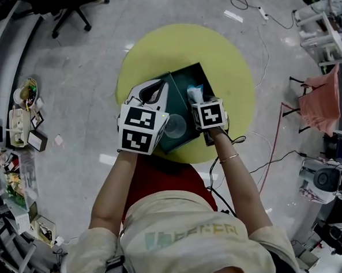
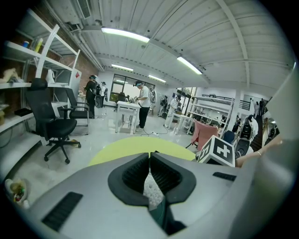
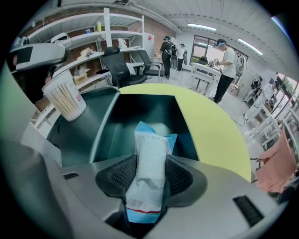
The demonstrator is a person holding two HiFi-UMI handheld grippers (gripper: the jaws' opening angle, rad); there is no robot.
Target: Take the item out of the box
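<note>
The packet [image 3: 152, 140], white with blue ends, stands upright between the two jaws of the right gripper [image 3: 152, 161]. The jaws are pressed on its middle from both sides, so its top end rises above them and its lower end, with a red line and small print, hangs below them. It is held over the near part of the open box [image 3: 140, 109]. From the head view the packet [image 1: 195, 94] shows just in front of this gripper's marker cube [image 1: 208, 113], above the dark green inside of the box [image 1: 187, 77].

The box sits on a round yellow table [image 1: 230, 71], and its lid [image 3: 79, 130] lies open to the left. A clear cup of cotton swabs [image 3: 65, 98] is at this lid side, right under the left gripper [image 2: 149, 156]. I cannot tell if the cup [image 1: 175, 126] touches that gripper. The left gripper's jaws meet at the tips and nothing shows between the tips. Through the narrow gap behind them I see only white swab heads and some green of the box below.

Beyond the table a black office chair [image 2: 49, 121] stands on the grey floor, and several people [image 2: 142, 105] stand at white desks far behind.
</note>
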